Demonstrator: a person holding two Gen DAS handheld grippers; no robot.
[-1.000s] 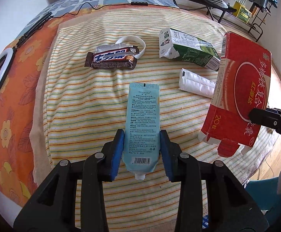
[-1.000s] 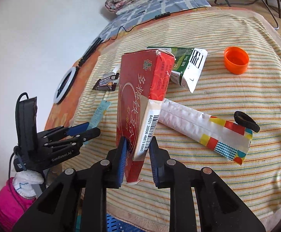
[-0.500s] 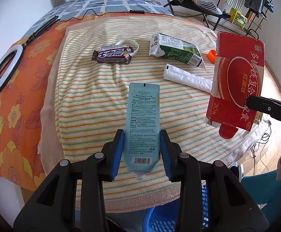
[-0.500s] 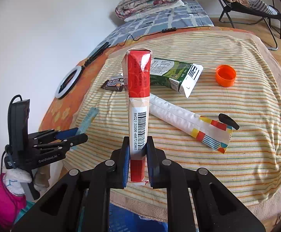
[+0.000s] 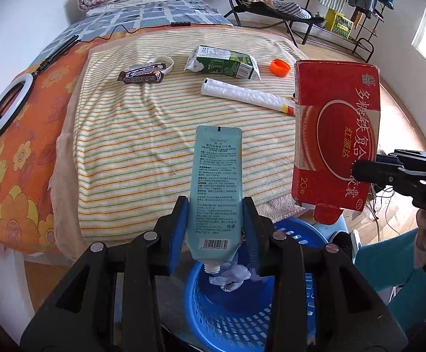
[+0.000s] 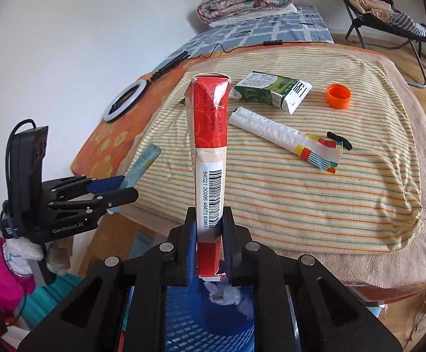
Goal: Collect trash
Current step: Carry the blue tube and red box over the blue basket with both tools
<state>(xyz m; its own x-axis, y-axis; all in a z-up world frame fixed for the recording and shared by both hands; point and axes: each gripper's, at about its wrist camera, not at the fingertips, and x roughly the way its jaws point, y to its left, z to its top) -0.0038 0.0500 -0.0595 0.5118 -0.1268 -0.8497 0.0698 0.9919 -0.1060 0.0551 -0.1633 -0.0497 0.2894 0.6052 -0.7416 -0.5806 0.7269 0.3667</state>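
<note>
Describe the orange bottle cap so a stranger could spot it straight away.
Start at the striped cloth spread over the bed, where the uncollected trash lies. Find the green carton lying on its side near the far edge; the orange bottle cap sits just beyond its white end, apart from it. It is the only small, round, plain orange piece there, lying open side up.

Basket (image 5: 236,316) below table edge; carton (image 5: 223,63) behind long wrapper (image 5: 246,95), cap (image 5: 280,67) right, bar (image 5: 142,73) left
</note>
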